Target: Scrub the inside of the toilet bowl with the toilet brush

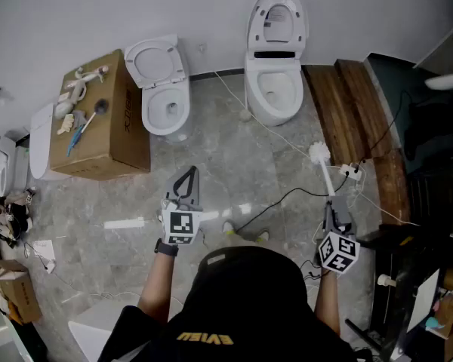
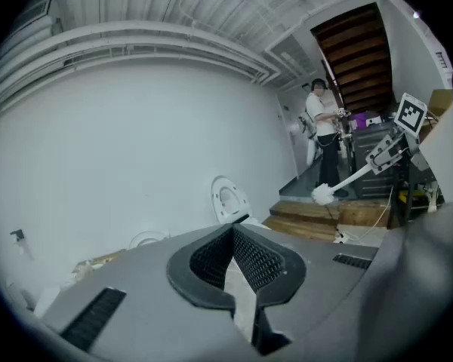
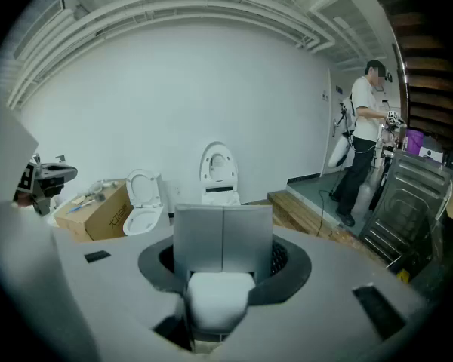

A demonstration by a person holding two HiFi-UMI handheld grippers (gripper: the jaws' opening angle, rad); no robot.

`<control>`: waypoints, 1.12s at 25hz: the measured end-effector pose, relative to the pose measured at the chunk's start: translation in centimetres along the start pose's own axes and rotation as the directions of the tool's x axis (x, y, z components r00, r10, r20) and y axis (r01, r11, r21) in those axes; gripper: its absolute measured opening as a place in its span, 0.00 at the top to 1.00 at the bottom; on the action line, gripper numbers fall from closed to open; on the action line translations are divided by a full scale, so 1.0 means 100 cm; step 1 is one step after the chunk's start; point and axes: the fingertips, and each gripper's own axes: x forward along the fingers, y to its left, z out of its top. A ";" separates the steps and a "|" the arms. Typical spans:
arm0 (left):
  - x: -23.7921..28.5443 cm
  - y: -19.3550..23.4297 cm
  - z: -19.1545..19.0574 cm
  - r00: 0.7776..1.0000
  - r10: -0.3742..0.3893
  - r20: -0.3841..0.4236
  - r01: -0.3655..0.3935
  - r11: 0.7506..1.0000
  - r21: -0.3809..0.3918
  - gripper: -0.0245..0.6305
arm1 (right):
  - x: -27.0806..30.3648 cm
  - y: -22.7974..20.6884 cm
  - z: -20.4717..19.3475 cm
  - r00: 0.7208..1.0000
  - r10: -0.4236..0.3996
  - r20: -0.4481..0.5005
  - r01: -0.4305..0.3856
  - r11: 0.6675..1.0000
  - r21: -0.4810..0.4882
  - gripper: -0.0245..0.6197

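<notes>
Two toilets stand against the white wall, both with lids raised. The taller toilet (image 1: 275,89) serves as the marker; the shorter toilet (image 1: 164,102) is to its left. Further left of it sits a cardboard box (image 1: 130,130) with a few small cleaning items on top. Just to the right of the taller toilet are the wooden steps (image 1: 349,100).

The toilet brush (image 1: 324,168) is out in front of the taller toilet and a little to its right. It is held above the grey stone floor (image 1: 234,161), well apart from the bowl. Its white bristle head points toward that toilet and its handle runs back to the right gripper (image 1: 333,202). In the right gripper view the fingers (image 3: 200,240) are clenched flat on the white handle.

The left gripper (image 1: 188,172) hangs in front of the taller toilet and to its left, over bare floor. In the left gripper view its ribbed fingers (image 2: 263,261) are pressed together at the tips with nothing between them.

A black cable (image 1: 287,196) snakes across the floor in front of the taller toilet. Both gripper views show a second person (image 3: 362,145) standing beyond the steps, off to that toilet's right.
</notes>
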 end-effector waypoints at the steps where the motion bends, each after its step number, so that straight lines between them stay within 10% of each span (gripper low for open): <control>1: -0.001 0.003 -0.003 1.000 0.004 -0.003 -0.004 1.000 -0.007 0.94 | 0.001 0.004 0.002 1.000 0.006 0.002 -0.006 1.000 -0.007 0.71; 17: -0.007 0.024 -0.086 0.980 -0.114 -0.165 0.110 0.993 -0.035 0.93 | 0.010 0.064 0.026 0.998 0.028 0.047 -0.032 0.997 0.074 0.71; 28: 0.085 0.022 -0.071 0.968 -0.083 -0.235 0.088 0.996 0.008 0.93 | 0.148 0.055 0.046 0.989 0.136 -0.061 -0.134 0.990 0.036 0.71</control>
